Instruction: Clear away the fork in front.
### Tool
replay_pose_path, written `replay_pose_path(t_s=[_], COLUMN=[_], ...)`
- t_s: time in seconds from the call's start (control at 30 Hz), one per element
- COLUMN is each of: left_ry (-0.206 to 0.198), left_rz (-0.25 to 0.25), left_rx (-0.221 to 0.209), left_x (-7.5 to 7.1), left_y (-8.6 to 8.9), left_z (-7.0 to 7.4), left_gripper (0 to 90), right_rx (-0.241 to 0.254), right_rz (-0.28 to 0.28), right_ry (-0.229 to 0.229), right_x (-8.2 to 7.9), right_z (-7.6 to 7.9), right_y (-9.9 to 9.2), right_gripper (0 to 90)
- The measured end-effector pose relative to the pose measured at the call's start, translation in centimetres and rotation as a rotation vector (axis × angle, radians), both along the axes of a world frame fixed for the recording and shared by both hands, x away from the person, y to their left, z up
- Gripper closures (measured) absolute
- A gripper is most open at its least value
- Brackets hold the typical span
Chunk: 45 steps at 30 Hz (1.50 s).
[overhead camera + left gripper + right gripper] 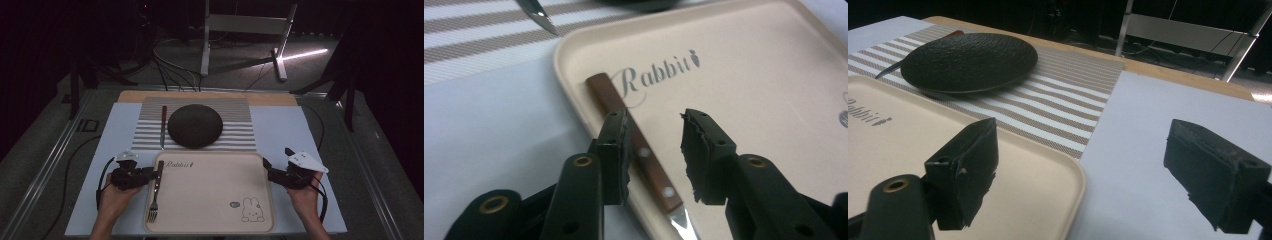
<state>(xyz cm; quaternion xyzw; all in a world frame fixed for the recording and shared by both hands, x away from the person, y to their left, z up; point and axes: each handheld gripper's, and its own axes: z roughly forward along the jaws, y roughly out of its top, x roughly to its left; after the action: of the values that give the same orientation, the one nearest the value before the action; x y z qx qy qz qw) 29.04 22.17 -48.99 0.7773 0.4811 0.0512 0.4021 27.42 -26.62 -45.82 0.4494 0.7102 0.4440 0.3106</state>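
Status: the wooden-handled steel fork [155, 192] lies along the left inner edge of the beige plastic rabbit tray [215, 220]. The left gripper [656, 150] straddles its handle, jaws parted, pads clear. The right gripper [1088, 170] stands wide open, empty, at the tray's right rim. Beyond the tray: striped placemat [235, 132], black round plate [195, 125], knife [163, 125]. Pale table [295, 130], dark room

tray [215, 220] at the table's [285, 130] near edge, fork [155, 192] along its left rim; behind it a placemat [240, 125] bearing a plate [195, 125], knife [163, 125] left of the plate.
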Motion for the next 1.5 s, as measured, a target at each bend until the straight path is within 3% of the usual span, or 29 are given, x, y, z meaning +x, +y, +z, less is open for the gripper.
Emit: replay_pose_path(t_s=[0.03, 0.13, 0.17, 0.23, 0.3, 0.4, 0.47, 0.63, 0.8, 1.1, 1.37, 1.5], left_ry=[-0.031, -0.064, -0.115, -0.138, -0.201, -0.273, -0.327, -0.425, -0.466, -0.512, -0.559, -0.559], left_rz=[0.015, 0.038, 0.073, 0.082, 0.11, 0.144, 0.167, 0.237, 0.272, 0.317, 0.36, 0.358], left_rx=[-0.01, -0.024, -0.031, -0.036, -0.033, -0.052, -0.061, -0.037, -0.01, -0.025, -0.04, -0.037], left_x=[-0.1, -0.3, -0.5, -0.6, -1.0, -1.4, -1.8, -2.5, -2.8, -2.9, -3.2, -3.2], left_y=[0.1, 0.3, 0.5, 0.6, 0.9, 1.2, 1.3, 1.6, 1.7, 2.8, 3.5, 3.6], left_z=[0.2, 0.6, 1.0, 1.2, 1.9, 2.8, 3.3, 4.6, 5.1, 5.6, 5.4, 5.3], left_gripper=[56.9, 51.4, 49.4, 48.8, 47.5, 36.6, 34.5, 18.5, 11.3, 0.9, 0.0, 0.0], right_rx=[0.0, 0.005, 0.005, 0.007, 0.01, 0.016, 0.019, 0.028, 0.032, 0.043, 0.041, 0.039], right_rz=[0.0, 0.0, 0.0, 0.001, -0.001, -0.005, -0.008, -0.021, -0.034, -0.051, -0.051, -0.046], right_ry=[-0.004, -0.004, -0.005, -0.007, -0.008, -0.018, -0.017, -0.025, -0.025, -0.027, -0.013, -0.007], right_x=[0.0, -0.1, -0.2, -0.2, -0.2, -0.4, -0.5, -0.9, -1.3, -1.8, -2.0, -2.0], right_z=[0.0, 0.1, 0.1, 0.2, 0.2, 0.3, 0.4, 0.3, 0.1, -0.2, -0.8, -1.0], right_y=[0.0, 0.0, -0.1, -0.1, -0.1, -0.3, -0.4, -1.0, -1.6, -2.3, -2.5, -2.5], right_gripper=[14.2, 14.1, 14.0, 13.8, 13.7, 13.5, 13.5, 13.3, 13.2, 13.0, 12.4, 11.7])
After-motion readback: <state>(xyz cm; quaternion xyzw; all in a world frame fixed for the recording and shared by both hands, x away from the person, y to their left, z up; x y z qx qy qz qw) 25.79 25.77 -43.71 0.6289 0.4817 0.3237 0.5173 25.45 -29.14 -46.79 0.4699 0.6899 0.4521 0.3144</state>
